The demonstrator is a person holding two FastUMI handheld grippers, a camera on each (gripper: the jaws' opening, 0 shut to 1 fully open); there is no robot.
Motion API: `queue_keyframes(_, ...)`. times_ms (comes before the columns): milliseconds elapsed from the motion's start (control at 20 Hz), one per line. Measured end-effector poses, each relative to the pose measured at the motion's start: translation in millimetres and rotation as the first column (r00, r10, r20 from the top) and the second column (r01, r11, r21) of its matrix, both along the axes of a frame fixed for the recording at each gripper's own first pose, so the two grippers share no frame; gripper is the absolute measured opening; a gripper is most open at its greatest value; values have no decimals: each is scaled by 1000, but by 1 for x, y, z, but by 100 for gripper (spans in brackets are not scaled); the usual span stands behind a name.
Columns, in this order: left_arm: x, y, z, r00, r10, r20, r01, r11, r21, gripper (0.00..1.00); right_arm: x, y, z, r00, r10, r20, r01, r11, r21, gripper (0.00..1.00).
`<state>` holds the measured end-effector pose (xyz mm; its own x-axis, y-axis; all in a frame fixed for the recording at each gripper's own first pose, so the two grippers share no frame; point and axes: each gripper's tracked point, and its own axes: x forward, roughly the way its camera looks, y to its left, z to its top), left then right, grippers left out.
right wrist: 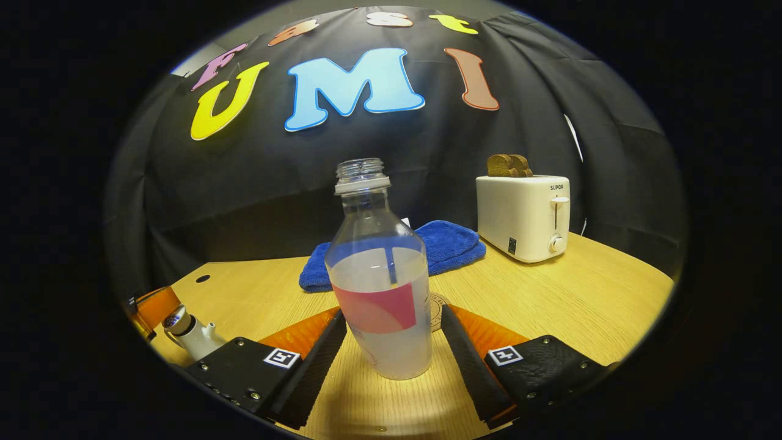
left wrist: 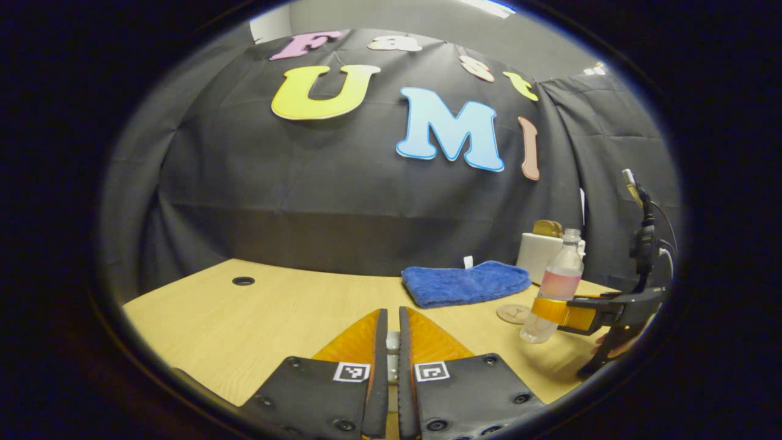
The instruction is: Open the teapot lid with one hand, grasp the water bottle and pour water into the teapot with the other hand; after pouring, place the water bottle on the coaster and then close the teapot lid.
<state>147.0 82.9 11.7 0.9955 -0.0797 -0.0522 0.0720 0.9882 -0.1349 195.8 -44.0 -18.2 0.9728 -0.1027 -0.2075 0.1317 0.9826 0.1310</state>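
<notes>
Looking along my left gripper [left wrist: 393, 318], I see its two fingers drawn nearly together, with a small pale piece wedged in the narrow slot between them; I cannot tell what that piece is or whether both fingers press on it. Ahead and to the left of those fingers lies bare wooden table [left wrist: 256, 318] with a dark cable hole [left wrist: 243, 281] near the back edge. Ahead and to the right, a folded blue towel [left wrist: 465, 283] lies flat, and beyond its right end stands a white toaster [left wrist: 537, 253]. Right of the towel I see the round coaster [left wrist: 513, 313], and just beside it the water bottle [left wrist: 553, 287], upright, uncapped, with the right gripper's fingers reaching in around its lower half.

In the right gripper view, far to the left of my right gripper [right wrist: 391, 333], the teapot [right wrist: 189, 333] shows as a small white body with a spout, close to an orange piece of the other gripper. Behind it the same cable hole [right wrist: 202, 278] marks the table [right wrist: 611, 293]. My right gripper's fingers stand wide apart on either side of the bottle [right wrist: 380, 287], which is between them, with a gap visible on each side. The bottle stands on the table, partly filled. Just behind it the coaster [right wrist: 437, 308] peeks out, the towel [right wrist: 449, 244] lies farther back, and the toaster [right wrist: 523, 215] with brown toast [right wrist: 509, 165] in it stands to the right.
</notes>
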Motion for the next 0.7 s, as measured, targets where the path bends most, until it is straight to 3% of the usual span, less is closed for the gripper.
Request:
queue_keyframes(300,-7,28,14,998,41,47,-42,999,18,13,-1,3,1,1000,6,5,-6,999,-38,96)
queue_keyframes(700,-4,77,-7,991,134,-3,-134,990,34,12,0,0,0,1000,-2,-2,2,1000,-16,96)
